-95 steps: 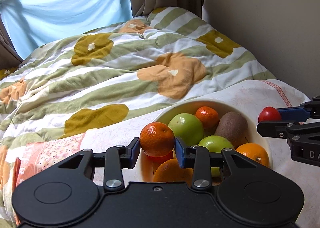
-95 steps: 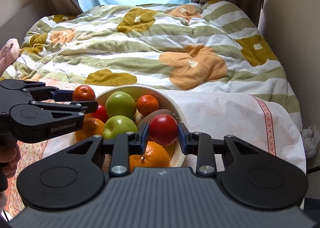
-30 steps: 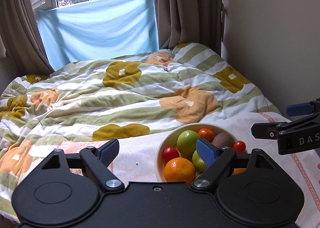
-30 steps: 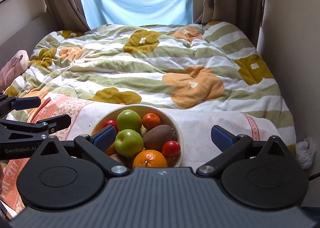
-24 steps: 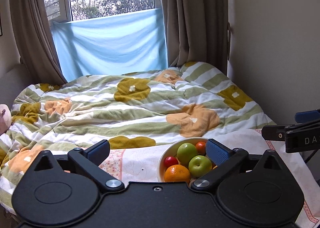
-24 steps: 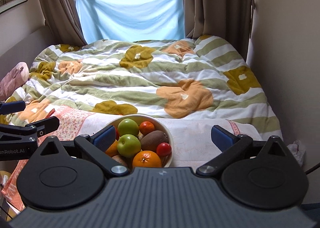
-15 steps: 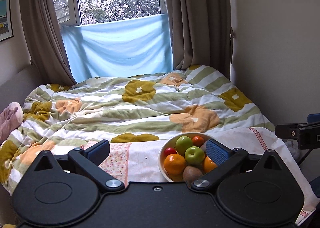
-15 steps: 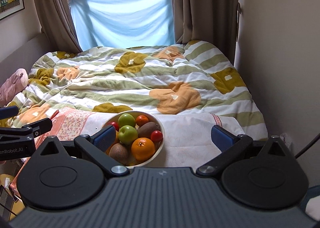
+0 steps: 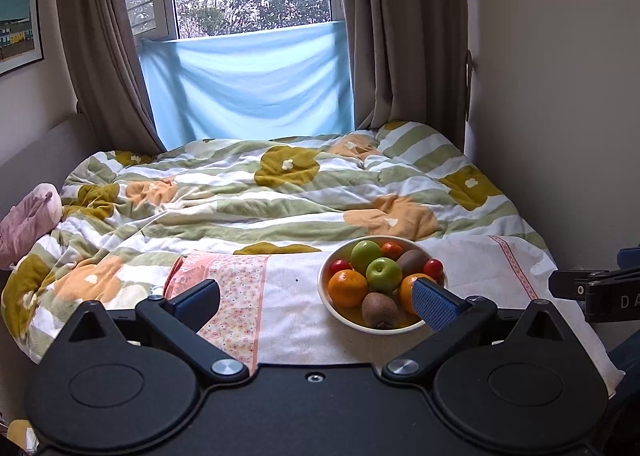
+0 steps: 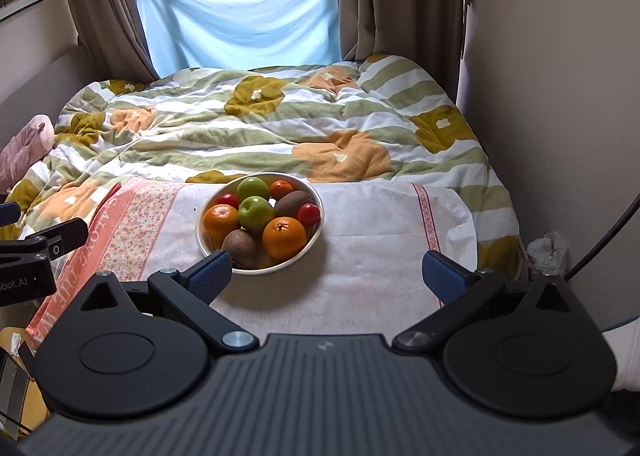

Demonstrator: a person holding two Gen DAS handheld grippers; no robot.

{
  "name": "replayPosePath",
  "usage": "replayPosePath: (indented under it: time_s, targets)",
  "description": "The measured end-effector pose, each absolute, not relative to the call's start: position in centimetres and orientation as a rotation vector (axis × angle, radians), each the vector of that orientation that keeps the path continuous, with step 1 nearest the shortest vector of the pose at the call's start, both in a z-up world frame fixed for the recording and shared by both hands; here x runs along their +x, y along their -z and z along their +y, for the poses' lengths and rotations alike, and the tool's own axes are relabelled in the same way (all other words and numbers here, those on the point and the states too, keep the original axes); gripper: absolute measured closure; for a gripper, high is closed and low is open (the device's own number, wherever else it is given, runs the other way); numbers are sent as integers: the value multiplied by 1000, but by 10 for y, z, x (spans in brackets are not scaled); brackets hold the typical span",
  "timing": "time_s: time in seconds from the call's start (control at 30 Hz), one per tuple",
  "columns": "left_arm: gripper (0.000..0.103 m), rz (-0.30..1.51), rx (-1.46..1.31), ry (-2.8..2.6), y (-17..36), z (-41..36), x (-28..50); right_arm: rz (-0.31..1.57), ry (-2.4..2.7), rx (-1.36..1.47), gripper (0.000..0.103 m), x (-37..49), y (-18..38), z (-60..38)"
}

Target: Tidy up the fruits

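Claws first: the left claw (image 9: 316,306) and right claw (image 10: 327,276) both gape wide and empty, well back from the bowl (image 10: 208,246) of fruit on the bed (image 10: 280,124). Soft bedding could tip that heaped bowl if nudged.

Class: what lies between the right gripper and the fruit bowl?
Only bare white cloth lies between the right gripper and the bowl, in the right wrist view.
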State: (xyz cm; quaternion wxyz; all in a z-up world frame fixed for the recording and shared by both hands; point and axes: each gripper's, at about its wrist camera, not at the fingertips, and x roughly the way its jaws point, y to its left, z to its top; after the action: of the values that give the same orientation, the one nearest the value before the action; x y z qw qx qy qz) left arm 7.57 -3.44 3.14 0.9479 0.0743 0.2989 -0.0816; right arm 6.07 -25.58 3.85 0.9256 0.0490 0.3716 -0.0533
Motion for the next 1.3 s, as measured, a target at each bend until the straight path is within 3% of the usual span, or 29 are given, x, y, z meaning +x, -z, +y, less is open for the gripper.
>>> replayPosePath:
  time_s: [1.3]
  targets:
    - [0, 609, 138, 176, -32, -35, 66, 765, 121, 87, 0, 54, -36, -255]
